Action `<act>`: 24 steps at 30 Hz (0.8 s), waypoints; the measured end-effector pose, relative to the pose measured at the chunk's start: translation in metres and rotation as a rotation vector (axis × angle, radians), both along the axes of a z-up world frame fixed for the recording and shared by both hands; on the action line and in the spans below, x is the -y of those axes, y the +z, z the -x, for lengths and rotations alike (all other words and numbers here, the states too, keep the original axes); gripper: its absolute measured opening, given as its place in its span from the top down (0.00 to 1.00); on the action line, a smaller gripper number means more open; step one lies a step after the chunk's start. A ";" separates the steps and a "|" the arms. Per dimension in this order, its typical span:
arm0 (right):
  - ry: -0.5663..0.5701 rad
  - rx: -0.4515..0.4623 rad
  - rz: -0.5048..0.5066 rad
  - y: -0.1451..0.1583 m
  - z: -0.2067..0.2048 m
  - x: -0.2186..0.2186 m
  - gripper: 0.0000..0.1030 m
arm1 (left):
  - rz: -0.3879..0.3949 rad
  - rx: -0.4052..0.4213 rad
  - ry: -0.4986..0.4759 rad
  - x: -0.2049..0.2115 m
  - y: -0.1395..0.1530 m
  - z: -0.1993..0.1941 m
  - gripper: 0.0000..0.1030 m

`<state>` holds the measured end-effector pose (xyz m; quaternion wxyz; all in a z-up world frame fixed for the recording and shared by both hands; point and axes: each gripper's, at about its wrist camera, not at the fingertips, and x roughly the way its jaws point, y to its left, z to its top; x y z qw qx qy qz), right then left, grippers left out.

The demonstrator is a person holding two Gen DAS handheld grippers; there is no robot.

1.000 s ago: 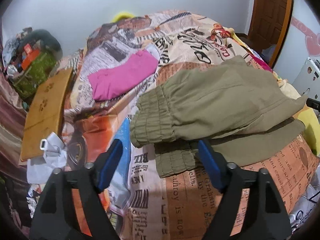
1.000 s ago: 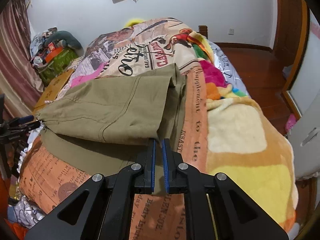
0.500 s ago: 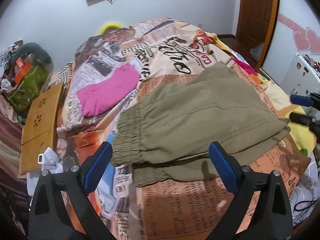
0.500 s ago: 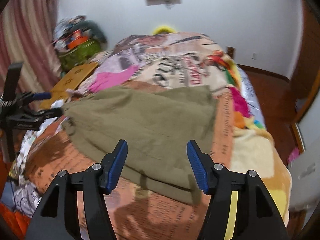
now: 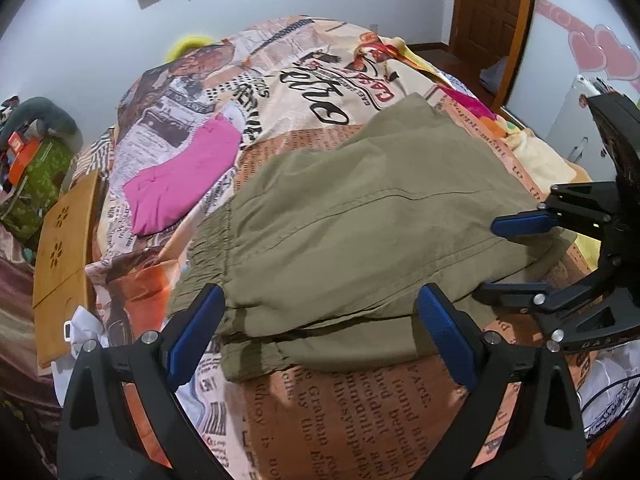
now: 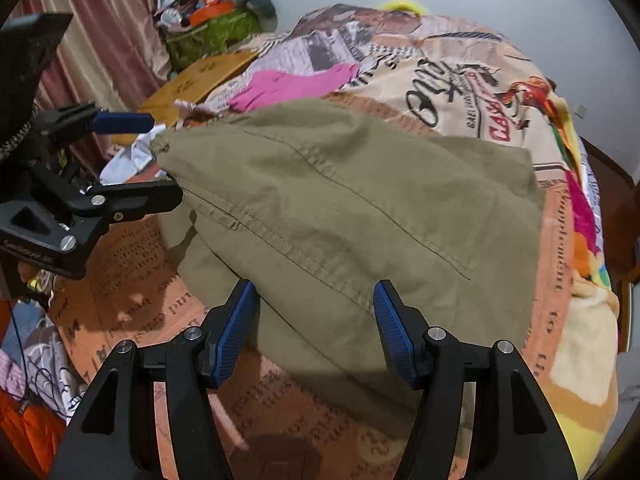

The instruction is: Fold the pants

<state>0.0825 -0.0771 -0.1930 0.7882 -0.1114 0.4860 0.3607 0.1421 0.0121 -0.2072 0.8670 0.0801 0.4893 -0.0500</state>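
Olive-green pants (image 5: pixel 360 220) lie folded over on the printed bedspread (image 5: pixel 360 420), elastic waistband to the left in the left wrist view. My left gripper (image 5: pixel 322 308) hovers open and wide over the waistband end's near edge, nothing pressed between its blue pads. My right gripper (image 6: pixel 314 300) stands open over the near edge of the pants (image 6: pixel 360 208) at the other end, its pads apart from the cloth. Each view shows the other gripper: the right gripper (image 5: pixel 504 258) at the pants' right end, the left gripper (image 6: pixel 152 160) at their left corner.
A pink folded garment (image 5: pixel 184 176) lies further back on the bed. A wooden board (image 5: pixel 64 248) and a white cloth (image 5: pixel 84 320) sit at the bed's left edge. A green bag (image 6: pixel 208 36) with clutter stands by the curtain. A brown door (image 5: pixel 492 8) is at the back right.
My right gripper went from shut to open and swung left along the pants' near edge. My left gripper opened wider and shifted. The top layer of the pants has settled flat.
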 end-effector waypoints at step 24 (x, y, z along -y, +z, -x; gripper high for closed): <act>-0.026 0.143 -0.131 0.042 0.017 0.025 0.94 | -0.082 0.103 -0.199 0.052 0.011 0.016 0.71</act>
